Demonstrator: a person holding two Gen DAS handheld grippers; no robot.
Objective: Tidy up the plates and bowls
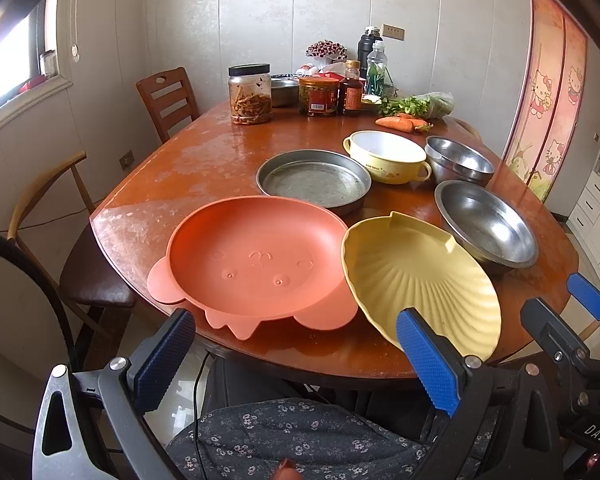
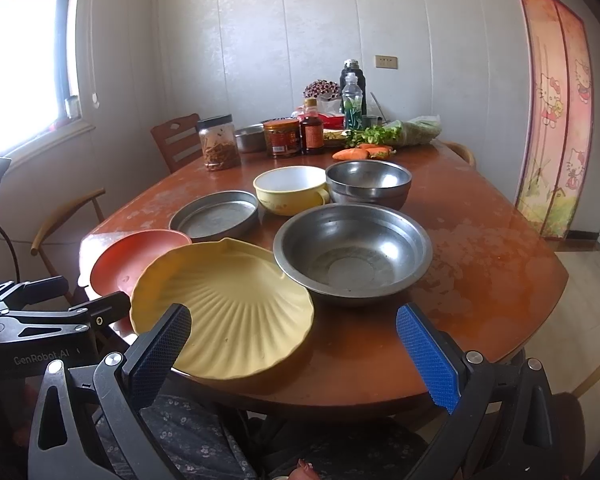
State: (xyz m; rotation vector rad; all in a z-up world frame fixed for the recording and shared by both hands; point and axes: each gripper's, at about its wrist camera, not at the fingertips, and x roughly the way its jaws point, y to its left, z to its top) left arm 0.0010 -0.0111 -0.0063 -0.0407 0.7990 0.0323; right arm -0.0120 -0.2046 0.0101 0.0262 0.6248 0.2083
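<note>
Both grippers hang wide open at the near edge of the bench, nothing held yet.

The left gripper (image 1: 296, 354) faces the orange pig-face plate (image 1: 256, 264); the right gripper (image 2: 294, 350) faces the yellow shell plate (image 2: 224, 304), whose rim lies over the orange one's right edge. The shell plate likely comes off first: pinch its near rim, lift level, clear the large steel bowl (image 2: 352, 252) just beside it. Farther off sit a flat steel pan (image 2: 216, 214), a yellow handled bowl (image 2: 290, 190) and stacked steel bowls (image 2: 368, 182).
</note>
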